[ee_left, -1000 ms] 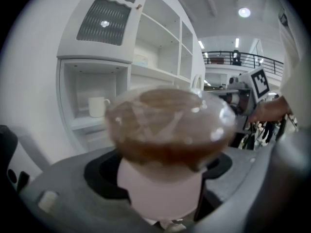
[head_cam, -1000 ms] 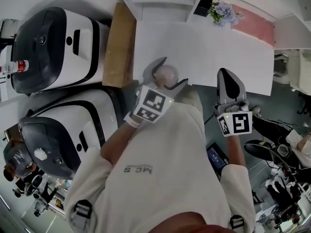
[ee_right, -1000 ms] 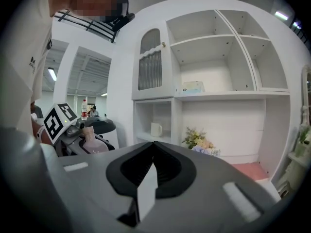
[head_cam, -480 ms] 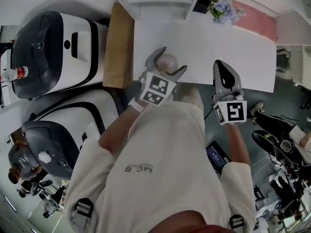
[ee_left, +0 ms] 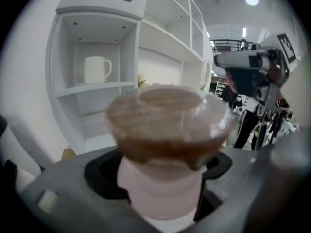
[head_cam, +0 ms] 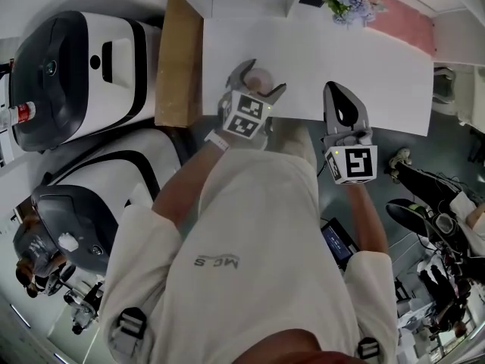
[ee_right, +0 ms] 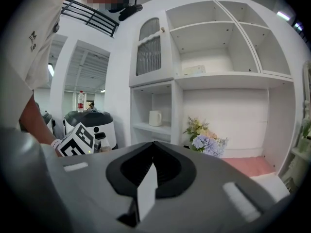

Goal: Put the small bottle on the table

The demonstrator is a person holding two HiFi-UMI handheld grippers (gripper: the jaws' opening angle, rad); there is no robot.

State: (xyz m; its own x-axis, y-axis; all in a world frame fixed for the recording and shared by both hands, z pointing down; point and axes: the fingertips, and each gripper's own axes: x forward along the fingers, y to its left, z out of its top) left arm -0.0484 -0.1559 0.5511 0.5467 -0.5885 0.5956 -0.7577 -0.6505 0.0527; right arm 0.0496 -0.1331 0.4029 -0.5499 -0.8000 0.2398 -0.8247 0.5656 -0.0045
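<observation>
Small bottle (ee_left: 167, 130), clamped in left claw (head_cam: 262, 79) just above table (head_cam: 364, 67) edge, right claw (head_cam: 339, 97) closed, empty, alongside: risk of toppling off if released tilted.

light: bright, even | edges: fisheye-bent — dark corners | small bottle (ee_left: 167, 130): blurred

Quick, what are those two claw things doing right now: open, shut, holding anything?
Left gripper: closed on the small bottle.
Right gripper: shut, with nothing between its jaws.
</observation>
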